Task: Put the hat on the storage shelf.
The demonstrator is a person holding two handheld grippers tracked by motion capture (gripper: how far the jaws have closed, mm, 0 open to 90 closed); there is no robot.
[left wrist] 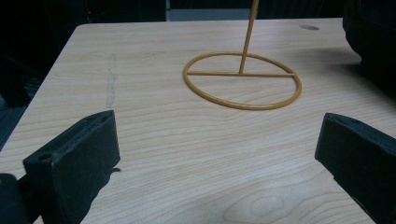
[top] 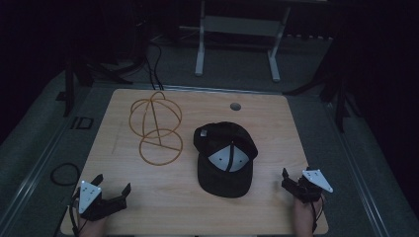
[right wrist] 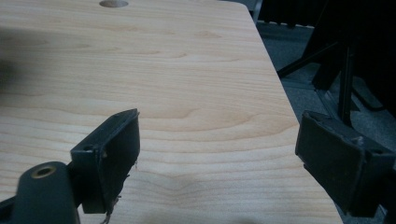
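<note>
a: why is the black cap (top: 225,159) lying crown-down mid-tabletop, just beside the wire hat stand (top: 157,126)?

b: probably staged for mounting. the left gripper (top: 112,185) and right gripper (top: 292,178) rest at the near corners, jaws spread wide, nothing between them.

Left gripper (left wrist: 217,154) over the wooden tabletop (left wrist: 154,135), its two black jaws set wide apart with bare wood between them. Ahead, toward the far edge, a yellow wire stand (left wrist: 243,79): its ring base lies flat, crossed by a straight bar from which a thin rod rises. A dark object (left wrist: 369,42), too cropped to identify, sits at the right edge.
</note>
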